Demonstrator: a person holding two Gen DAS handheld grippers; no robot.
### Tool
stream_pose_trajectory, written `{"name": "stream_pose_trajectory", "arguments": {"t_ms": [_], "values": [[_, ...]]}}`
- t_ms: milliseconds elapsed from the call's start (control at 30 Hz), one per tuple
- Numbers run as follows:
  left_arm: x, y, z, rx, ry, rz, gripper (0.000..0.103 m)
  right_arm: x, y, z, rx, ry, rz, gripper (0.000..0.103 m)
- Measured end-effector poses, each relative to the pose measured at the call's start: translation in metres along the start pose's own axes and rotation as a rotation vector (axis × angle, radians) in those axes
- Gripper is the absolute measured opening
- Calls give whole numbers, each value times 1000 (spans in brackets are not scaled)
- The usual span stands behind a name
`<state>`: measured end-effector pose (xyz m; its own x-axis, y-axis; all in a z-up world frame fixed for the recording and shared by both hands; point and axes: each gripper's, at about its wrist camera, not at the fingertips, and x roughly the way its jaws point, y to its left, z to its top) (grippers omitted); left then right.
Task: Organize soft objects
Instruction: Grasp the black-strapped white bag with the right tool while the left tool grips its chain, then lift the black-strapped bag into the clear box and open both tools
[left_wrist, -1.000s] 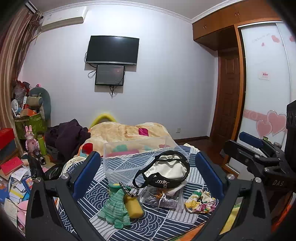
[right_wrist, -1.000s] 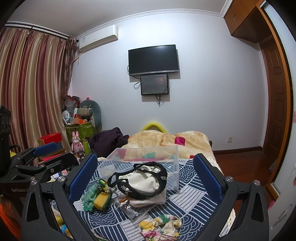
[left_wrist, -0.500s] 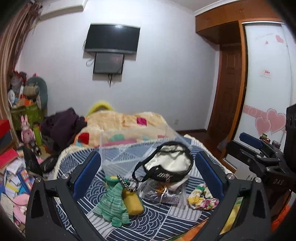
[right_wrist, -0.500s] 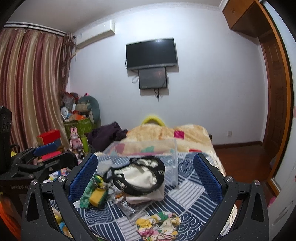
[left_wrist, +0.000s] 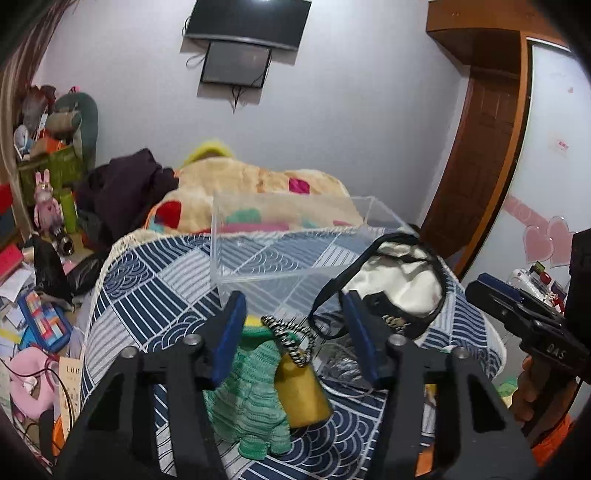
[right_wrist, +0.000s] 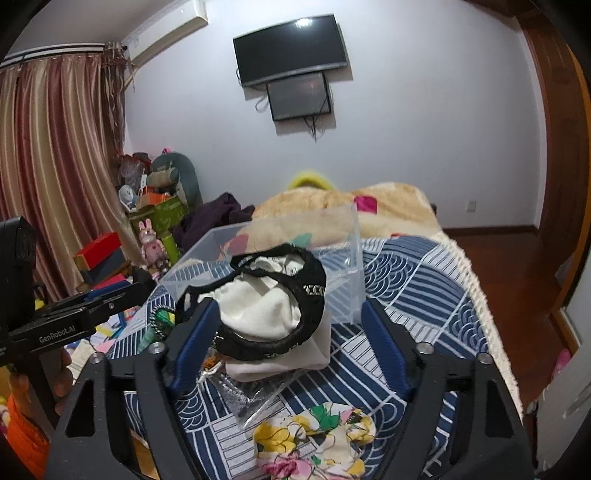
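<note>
Work surface: a bed covered by a blue-and-white patterned cloth (left_wrist: 155, 280), with a clear plastic box (left_wrist: 280, 236) at its centre. Left gripper (left_wrist: 293, 325): jaws apart, nothing held, poised over a green knitted item (left_wrist: 255, 398) and yellow item (left_wrist: 303, 387). Right gripper (right_wrist: 291, 339): jaws wide, flanking the cream cloth with black lace trim (right_wrist: 266, 306). Floral fabric (right_wrist: 314, 439) lies nearest the camera.

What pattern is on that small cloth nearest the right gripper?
The small cloth is floral: yellow, pink and green flowers on white. It shows best in the right wrist view.
</note>
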<state>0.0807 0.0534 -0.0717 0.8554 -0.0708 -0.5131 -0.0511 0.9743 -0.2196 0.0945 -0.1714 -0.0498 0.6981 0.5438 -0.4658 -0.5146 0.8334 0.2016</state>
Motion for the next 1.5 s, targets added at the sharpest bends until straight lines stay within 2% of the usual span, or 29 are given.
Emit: {"name": "stream_pose_trajectory", "arguments": {"t_ms": [133, 267, 400, 500, 600, 700, 1100, 1367, 1500], "values": [[15, 8, -7, -21, 44, -15, 36, 16, -2, -3, 17, 47, 17, 62], [21, 10, -12, -26, 66, -22, 29, 26, -1, -7, 24, 82, 25, 55], [24, 8, -16, -16, 66, -8, 19, 34, -1, -9, 37, 107, 48, 41], [25, 10, -17, -25, 58, -10, 17, 33, -2, -10, 41, 97, 47, 33], [22, 10, -16, -28, 50, -8, 8, 30, -5, -9, 50, 85, 52, 20], [15, 10, -14, -33, 31, -10, 6, 24, -7, -7, 60, 62, 61, 14], [-15, 8, 8, -8, -64, -8, 6, -10, 7, 16, -6, -66, 42, 10], [-24, 4, 39, 22, -133, -17, 6, -19, 14, 44, -59, -153, 26, 10], [-23, 4, 55, 38, -163, 7, 6, -16, 18, 65, -85, -193, 28, 10]]}}
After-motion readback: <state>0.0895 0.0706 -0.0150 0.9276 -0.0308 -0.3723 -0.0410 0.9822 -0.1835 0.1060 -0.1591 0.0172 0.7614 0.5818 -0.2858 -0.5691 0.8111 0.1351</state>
